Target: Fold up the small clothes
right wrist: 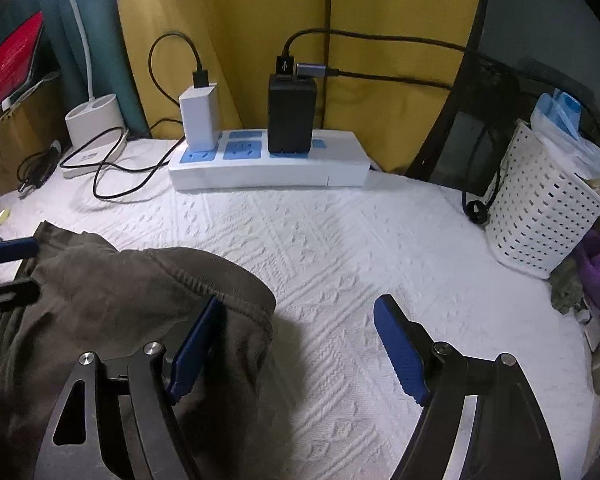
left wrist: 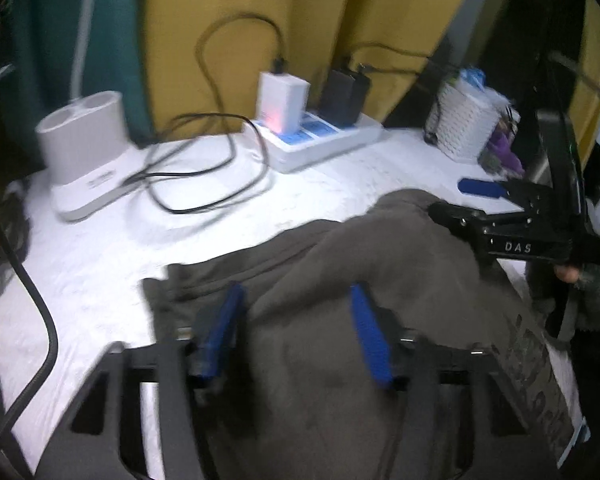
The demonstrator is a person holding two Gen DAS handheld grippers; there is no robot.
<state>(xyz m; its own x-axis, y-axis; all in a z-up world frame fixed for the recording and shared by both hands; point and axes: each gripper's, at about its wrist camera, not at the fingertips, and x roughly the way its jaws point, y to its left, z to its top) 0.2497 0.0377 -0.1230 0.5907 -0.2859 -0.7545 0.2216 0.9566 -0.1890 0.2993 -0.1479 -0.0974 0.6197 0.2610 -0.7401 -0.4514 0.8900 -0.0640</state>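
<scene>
A home room is indicated: yellow curtains [right wrist: 260, 20], a white textured cloth [right wrist: 340, 240] over the surface, a power strip [right wrist: 268, 164] with 2 chargers, a desk lamp [right wrist: 94, 120], a laundry-style basket [right wrist: 540, 208].

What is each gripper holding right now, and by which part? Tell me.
Nothing is held. The left gripper is open over the brown garment; the right gripper is open at the garment's folded edge, with neither closed on it.

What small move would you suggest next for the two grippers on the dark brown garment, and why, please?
Probably close the right gripper on the dark brown fabric garment: its jaws stand open with only its left blue finger pad touching the folded edge, so nothing is gripped yet.
</scene>
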